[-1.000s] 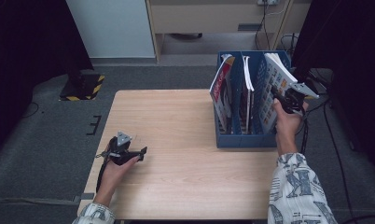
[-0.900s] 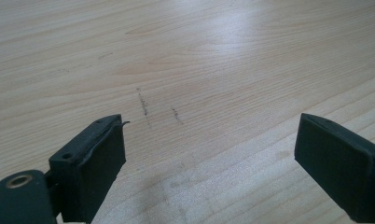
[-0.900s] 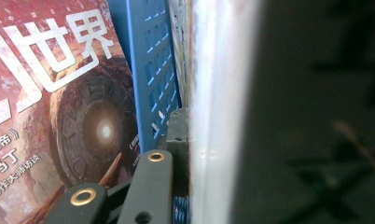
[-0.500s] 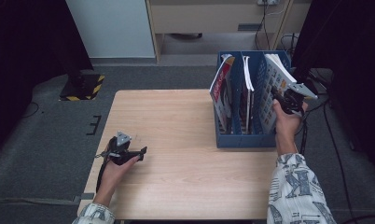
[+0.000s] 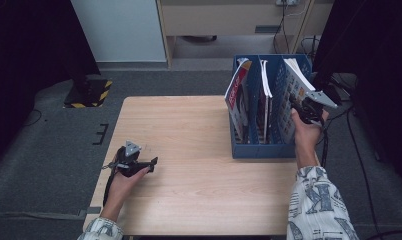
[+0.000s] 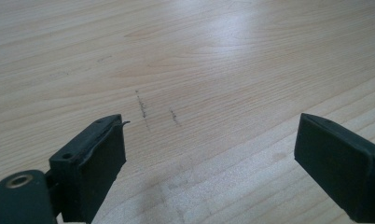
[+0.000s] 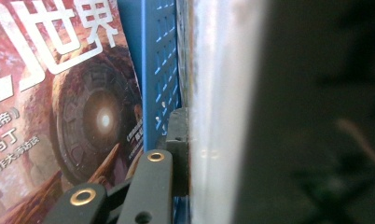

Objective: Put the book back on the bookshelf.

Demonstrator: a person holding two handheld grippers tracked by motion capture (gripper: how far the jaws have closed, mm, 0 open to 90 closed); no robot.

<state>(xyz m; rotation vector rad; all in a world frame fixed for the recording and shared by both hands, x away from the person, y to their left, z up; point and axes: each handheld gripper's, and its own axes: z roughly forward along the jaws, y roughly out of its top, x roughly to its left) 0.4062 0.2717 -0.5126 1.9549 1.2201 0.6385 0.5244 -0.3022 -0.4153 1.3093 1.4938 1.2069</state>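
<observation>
A pale wooden table (image 5: 199, 150) carries everything. At its far right corner stands a blue file rack (image 5: 261, 147) with three upright slots, its front wall facing the near edge. The left slot holds a magazine with a red cover (image 5: 237, 97), which leans left at the top; the middle slot holds thin white-edged booklets (image 5: 264, 95), upright. The right slot holds a thick white-paged book (image 5: 291, 95), tilted so that its top rises above the rack's rim toward the right edge of the table.

The right gripper (image 5: 300, 107) is held at that book's upper right side, beyond the rack's right wall. In the right gripper view one black jaw lies flat against the book's white page edges (image 7: 218, 116), with the blue perforated wall (image 7: 160, 70) just beside it; the jaws are clamped on the book.

The left gripper (image 5: 151, 161) rests near the left edge, toward the near corner, well apart from the rack. Its jaws stand wide apart over bare wood, with nothing between them.
</observation>
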